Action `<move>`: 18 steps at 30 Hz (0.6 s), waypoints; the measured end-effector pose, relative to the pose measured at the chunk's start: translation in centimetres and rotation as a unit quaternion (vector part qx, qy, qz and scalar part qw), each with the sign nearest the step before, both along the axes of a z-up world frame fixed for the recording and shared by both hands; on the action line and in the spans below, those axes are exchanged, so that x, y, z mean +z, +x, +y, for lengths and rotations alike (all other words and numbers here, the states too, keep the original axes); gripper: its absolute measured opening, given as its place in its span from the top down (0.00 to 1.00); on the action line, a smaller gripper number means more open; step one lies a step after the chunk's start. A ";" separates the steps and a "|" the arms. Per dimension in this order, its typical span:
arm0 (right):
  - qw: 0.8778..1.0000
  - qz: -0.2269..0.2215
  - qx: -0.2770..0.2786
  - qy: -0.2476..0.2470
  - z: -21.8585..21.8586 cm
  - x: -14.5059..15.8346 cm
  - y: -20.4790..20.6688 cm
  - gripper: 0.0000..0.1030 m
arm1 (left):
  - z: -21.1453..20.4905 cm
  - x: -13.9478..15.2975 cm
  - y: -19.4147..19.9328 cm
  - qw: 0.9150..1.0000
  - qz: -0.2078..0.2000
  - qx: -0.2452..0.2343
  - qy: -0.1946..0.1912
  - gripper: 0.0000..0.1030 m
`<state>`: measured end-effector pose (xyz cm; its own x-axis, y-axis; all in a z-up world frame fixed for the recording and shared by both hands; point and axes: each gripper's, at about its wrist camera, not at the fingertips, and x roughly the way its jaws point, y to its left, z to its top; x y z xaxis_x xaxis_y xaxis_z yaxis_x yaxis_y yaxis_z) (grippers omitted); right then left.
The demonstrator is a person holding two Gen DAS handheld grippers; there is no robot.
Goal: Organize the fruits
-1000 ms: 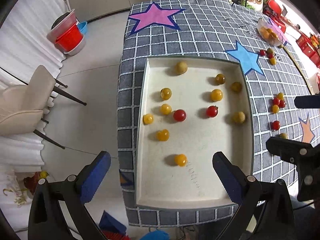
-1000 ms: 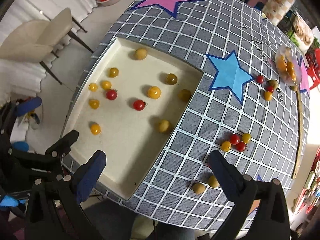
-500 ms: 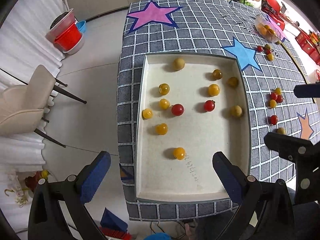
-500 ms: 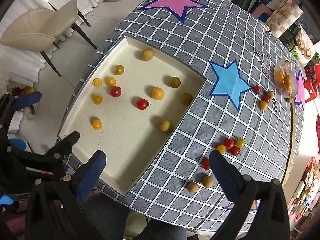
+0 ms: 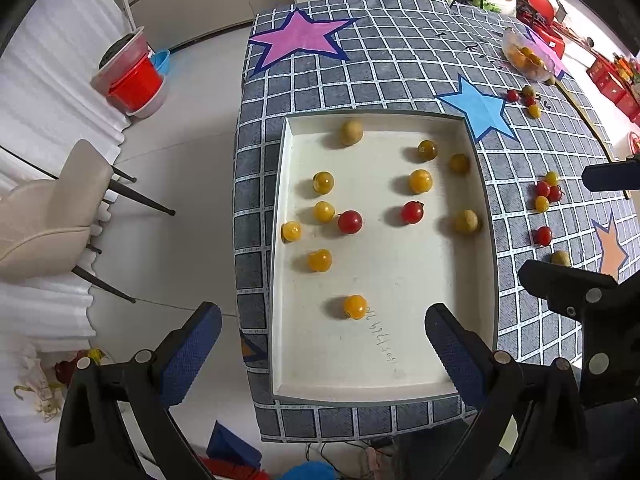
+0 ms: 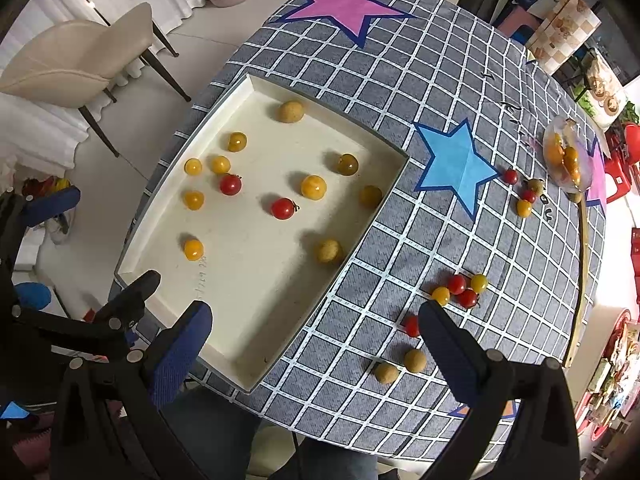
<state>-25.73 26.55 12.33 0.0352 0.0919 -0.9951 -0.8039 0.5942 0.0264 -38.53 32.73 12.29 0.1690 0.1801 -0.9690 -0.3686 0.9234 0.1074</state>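
A cream tray (image 5: 486, 240) (image 6: 384, 196) lies on the checked tablecloth and holds several yellow, red and brownish small fruits, among them a red tomato (image 5: 412, 212) (image 6: 283, 208) and a yellow one (image 5: 355, 306) (image 6: 193, 249). More fruits lie loose on the cloth to the tray's right: a red and yellow cluster (image 5: 547, 191) (image 6: 460, 285), a single red one (image 6: 411, 325) and two brownish ones (image 6: 400, 366). My left gripper (image 5: 322, 356) hangs open above the tray's near end, holding nothing. My right gripper (image 6: 314, 354) is open above the tray's near right corner, also holding nothing.
A clear bag of orange fruits (image 6: 566, 160) and another small fruit group (image 6: 524, 192) sit at the table's far right. Pink (image 5: 300, 38) and blue (image 6: 456, 164) paper stars lie on the cloth. A beige chair (image 5: 52, 208) and red buckets (image 5: 134, 80) stand on the floor at left.
Both grippers have risen and drawn back from the table, so the tray and fruits look smaller. Both stay open; no fruit has moved.
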 end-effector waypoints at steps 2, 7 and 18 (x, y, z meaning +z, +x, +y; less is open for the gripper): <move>1.000 -0.001 -0.003 0.001 -0.1 0.1 0.1 0.00 | -0.1 0.1 0.1 1.000 -0.001 -0.003 0.001 0.01; 1.000 -0.002 -0.005 0.001 -0.1 0.1 0.1 0.00 | -0.3 0.1 0.1 1.000 0.001 -0.007 0.001 0.01; 1.000 -0.001 -0.007 0.001 -0.1 0.0 -0.1 0.00 | -0.6 -0.1 0.3 1.000 0.003 -0.011 0.001 0.01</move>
